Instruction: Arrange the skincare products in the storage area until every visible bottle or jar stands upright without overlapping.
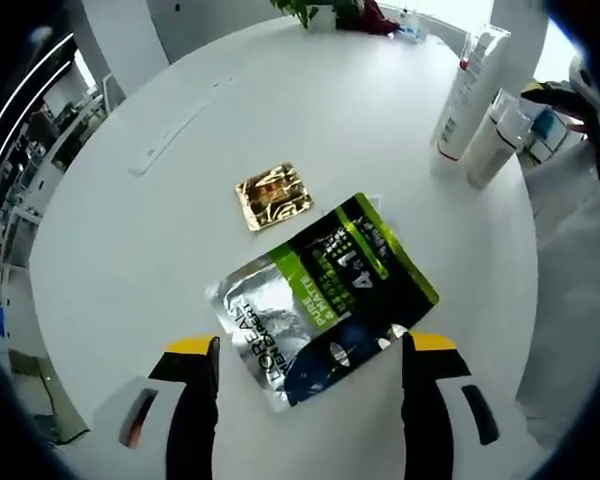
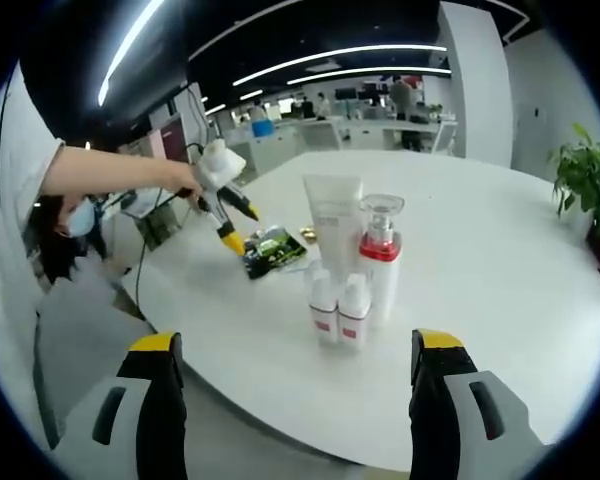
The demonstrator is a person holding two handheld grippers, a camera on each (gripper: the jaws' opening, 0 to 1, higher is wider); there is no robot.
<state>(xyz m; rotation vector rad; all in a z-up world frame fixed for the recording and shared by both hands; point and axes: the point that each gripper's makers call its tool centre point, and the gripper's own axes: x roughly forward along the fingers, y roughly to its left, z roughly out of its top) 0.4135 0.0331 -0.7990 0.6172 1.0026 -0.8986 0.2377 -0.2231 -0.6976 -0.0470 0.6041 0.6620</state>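
A round white table (image 1: 160,250) in an open office holds everything. In the left gripper view, the left gripper (image 1: 310,400) has its jaws apart around the lower end of a green sachet (image 1: 325,295) lying flat at centre, with a gold packet (image 1: 272,195) just above it. In the right gripper view, the right gripper (image 2: 295,400) is also wide apart and empty, and a group of bottles (image 2: 352,265) stands upright at centre.

- Your left gripper (image 1: 310,375) has its jaws spread around the near end of the flat sachet (image 1: 325,300); the gold packet (image 1: 273,196) lies just beyond.
- The table (image 1: 180,110) past the packet is open.
- On the right gripper view, the tube (image 2: 334,225), pump bottle (image 2: 380,250) and two small bottles (image 2: 338,308) cluster tightly; bare tabletop surrounds them.
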